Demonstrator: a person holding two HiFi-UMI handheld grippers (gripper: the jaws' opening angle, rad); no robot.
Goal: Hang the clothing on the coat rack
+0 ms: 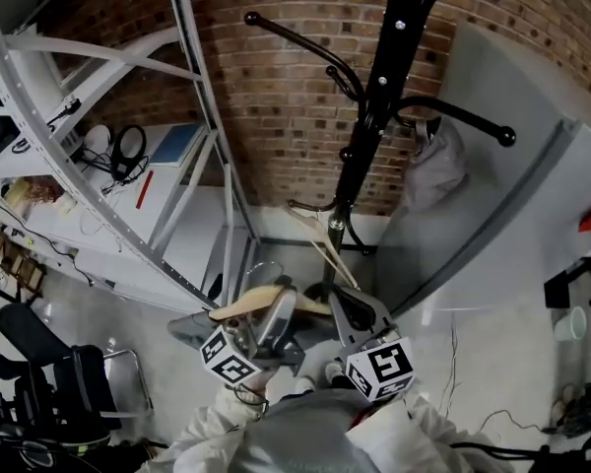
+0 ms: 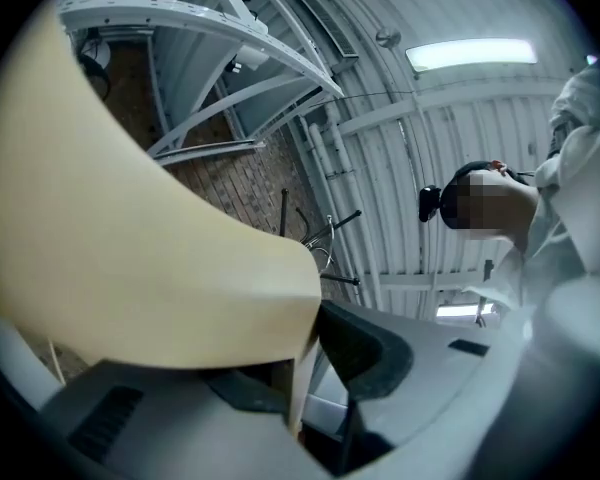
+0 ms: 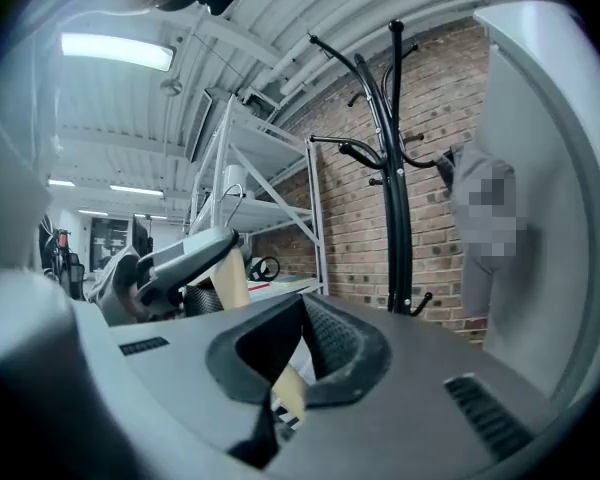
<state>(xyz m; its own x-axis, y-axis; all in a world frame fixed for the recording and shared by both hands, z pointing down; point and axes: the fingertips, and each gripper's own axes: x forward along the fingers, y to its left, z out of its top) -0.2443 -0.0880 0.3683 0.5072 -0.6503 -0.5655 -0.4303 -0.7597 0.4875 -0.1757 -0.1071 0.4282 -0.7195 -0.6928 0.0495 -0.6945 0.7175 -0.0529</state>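
Note:
A black coat rack [image 1: 374, 97] stands against the brick wall, and a grey garment [image 1: 435, 166] hangs from one of its right hooks. Low in the head view, both grippers hold a pale wooden hanger [image 1: 266, 302] level in front of the rack's base. My left gripper [image 1: 271, 318] is shut on the hanger's [image 2: 130, 218] broad arm, which fills the left gripper view. My right gripper [image 1: 347, 308] is shut on the hanger's other end, a cream strip showing between its pads [image 3: 325, 343]. The right gripper view shows the rack [image 3: 395, 168] and the garment [image 3: 475, 238] ahead.
A white metal shelving frame [image 1: 128, 116] with cables and headphones stands at the left. A grey panel [image 1: 532, 185] leans at the right. A second wooden hanger [image 1: 325, 249] hangs low by the rack's pole. A black chair [image 1: 69, 382] sits at the lower left.

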